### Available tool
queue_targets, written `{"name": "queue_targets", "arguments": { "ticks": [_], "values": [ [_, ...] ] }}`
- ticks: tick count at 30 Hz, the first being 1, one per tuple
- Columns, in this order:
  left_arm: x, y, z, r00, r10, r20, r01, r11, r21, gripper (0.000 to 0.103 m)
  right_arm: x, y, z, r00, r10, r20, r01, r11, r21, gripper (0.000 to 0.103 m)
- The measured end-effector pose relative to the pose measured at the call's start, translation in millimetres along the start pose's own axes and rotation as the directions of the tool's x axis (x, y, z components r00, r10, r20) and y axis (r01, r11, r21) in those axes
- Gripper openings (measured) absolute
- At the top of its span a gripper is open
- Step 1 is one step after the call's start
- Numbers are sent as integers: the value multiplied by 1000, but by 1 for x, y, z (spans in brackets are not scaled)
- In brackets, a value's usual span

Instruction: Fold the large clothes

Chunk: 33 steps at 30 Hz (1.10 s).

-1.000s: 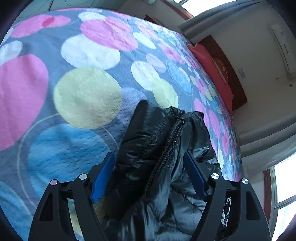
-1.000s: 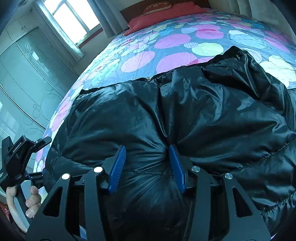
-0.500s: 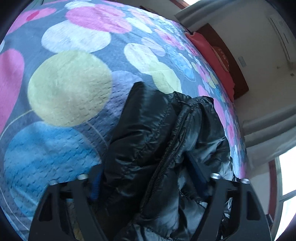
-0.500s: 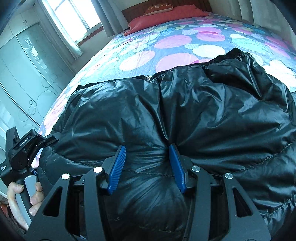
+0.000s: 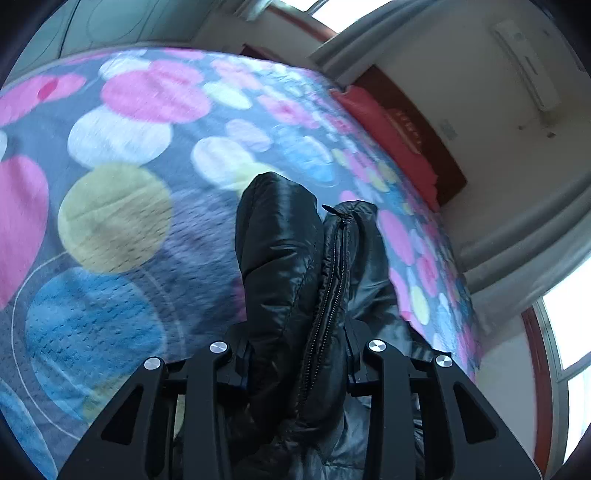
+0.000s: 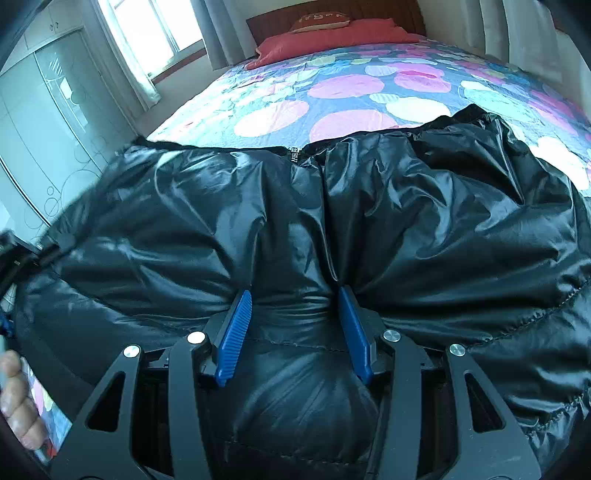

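Bedspread lies bare beyond the bulky jacket; headboard far.

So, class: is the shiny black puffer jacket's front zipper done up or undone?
Done up: on the shiny black puffer jacket, the zipper teeth run closed, meeting at the top.

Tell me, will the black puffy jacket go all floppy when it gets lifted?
Probably floppy: the jacket bunches and creases between the right gripper. Its shiny shell looks slippery, so it might slide. It looks puffy, so likely light for its size.

Black claw frames, blue ribbed pads, silver screws.
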State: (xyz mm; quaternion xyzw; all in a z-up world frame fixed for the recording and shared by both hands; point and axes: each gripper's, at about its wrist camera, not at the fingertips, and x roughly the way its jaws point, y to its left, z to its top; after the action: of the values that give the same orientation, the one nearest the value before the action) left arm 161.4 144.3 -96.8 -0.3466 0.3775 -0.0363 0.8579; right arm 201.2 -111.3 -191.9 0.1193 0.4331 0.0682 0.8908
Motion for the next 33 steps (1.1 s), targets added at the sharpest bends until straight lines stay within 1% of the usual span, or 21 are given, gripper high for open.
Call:
{"name": "queue_targets", "arguments": {
  "ticks": [3,6,10,12,14,17,22,26,29,32,33],
  "values": [
    [-7,-20,-2,1000,-10,20,9,999,53,35,0,0,-1,1000,2,2,-2,1000,0,48],
    [-15,-41,-5,999,-15,36,12,995,101,35,-4,-2,0,1000,20,15,-20,1000,9,48],
    [-22,-62,-9,999,-25,40,18,989,146,35,-25,-18,2,995,87,42,-89,993,73,49],
    [-25,-77,-16,999,-22,49,13,984,178,35,-40,-30,3,993,104,64,-110,989,97,50],
    [-25,-89,-22,998,-24,57,12,979,203,35,-58,-46,5,991,99,90,-109,988,112,53],
    [-26,-115,-35,997,-39,60,23,968,251,35,-82,-81,5,988,92,126,-113,979,170,55],
    [-15,-167,-61,997,-61,40,43,938,344,35,-113,-138,-3,984,58,168,-99,963,252,55],
    [6,-208,-95,998,-58,5,50,902,428,35,-130,-173,-9,982,20,189,-77,952,296,55],
    [28,-227,-121,999,-36,-34,48,875,482,35,-139,-195,-14,981,2,196,-68,941,332,55],
    [48,-235,-144,998,-9,-58,38,852,522,35,-142,-215,-19,981,-16,191,-56,929,367,55],
    [57,-237,-155,998,4,-61,30,840,541,35,-143,-222,-22,982,-21,188,-53,924,380,55]
  ]
}}
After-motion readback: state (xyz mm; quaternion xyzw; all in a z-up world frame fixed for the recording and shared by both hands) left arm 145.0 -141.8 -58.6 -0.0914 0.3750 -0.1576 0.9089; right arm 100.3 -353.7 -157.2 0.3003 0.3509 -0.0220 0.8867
